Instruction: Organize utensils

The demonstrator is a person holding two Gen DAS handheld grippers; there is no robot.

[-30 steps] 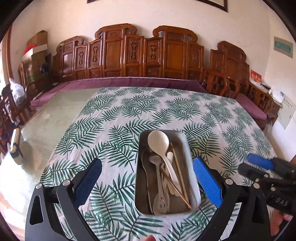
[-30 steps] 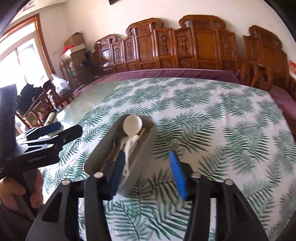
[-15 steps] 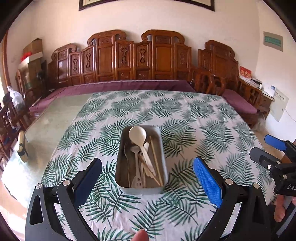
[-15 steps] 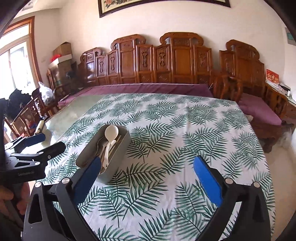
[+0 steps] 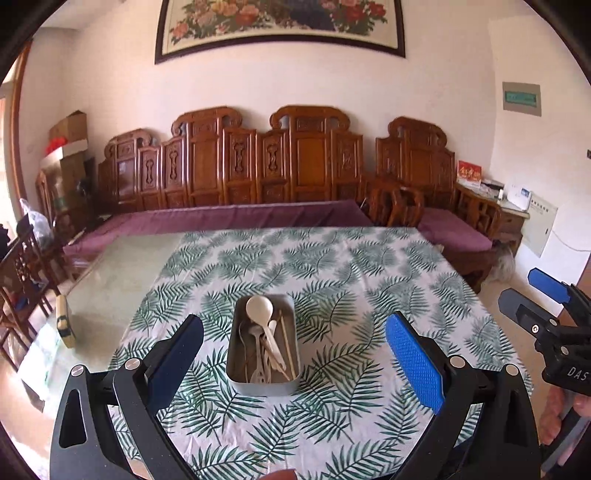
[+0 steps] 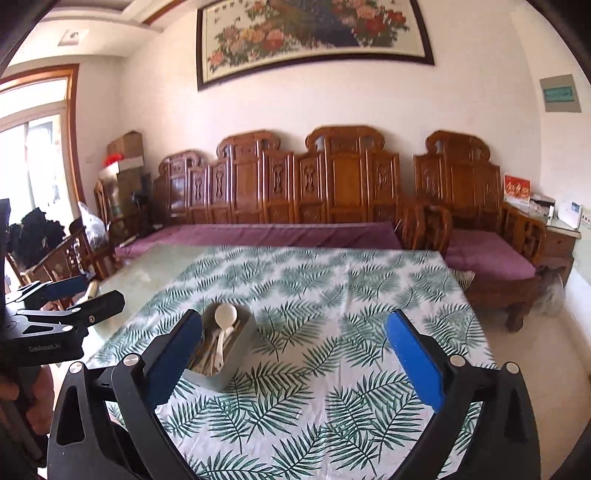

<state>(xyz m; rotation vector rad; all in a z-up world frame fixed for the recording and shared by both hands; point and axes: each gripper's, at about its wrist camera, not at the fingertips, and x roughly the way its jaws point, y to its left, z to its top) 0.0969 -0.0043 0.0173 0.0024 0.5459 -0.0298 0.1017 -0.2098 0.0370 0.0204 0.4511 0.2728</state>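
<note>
Carved wooden benches (image 5: 266, 166) with purple cushions line the far wall, under a framed flower painting (image 5: 280, 22); in front of them stands a table (image 5: 110, 280) partly covered by a leaf-print cloth (image 5: 369, 280).

Left gripper (image 5: 293, 354): jaws spread wide, nothing between the blue pads, held above the near edge of the table. In the left wrist view the gap between its fingers frames the metal tray (image 5: 263, 384), but neither finger touches it.

Right gripper (image 6: 293, 354): jaws spread fully, nothing between the pads, held above the near edge of the table. In its own view the left finger overlaps the tray (image 6: 210, 378) in the picture only; no contact is visible. It also appears at the right edge of the left wrist view, with part of a hand (image 5: 569, 410) below it.

Tray: rests flat on the cloth, toward the near edge of the table and left of the cloth's middle, its long side running away from the near edge. Inside lie a white ladle-shaped spoon (image 5: 260, 308) with its bowl at the far end, smaller pale spoons, a metal spoon and a pair of chopsticks (image 5: 288, 347) along the right side. All utensils lie inside the tray.

A small yellowish object (image 5: 64, 321) sits on the bare tabletop near the left edge; its kind cannot be told.
</note>
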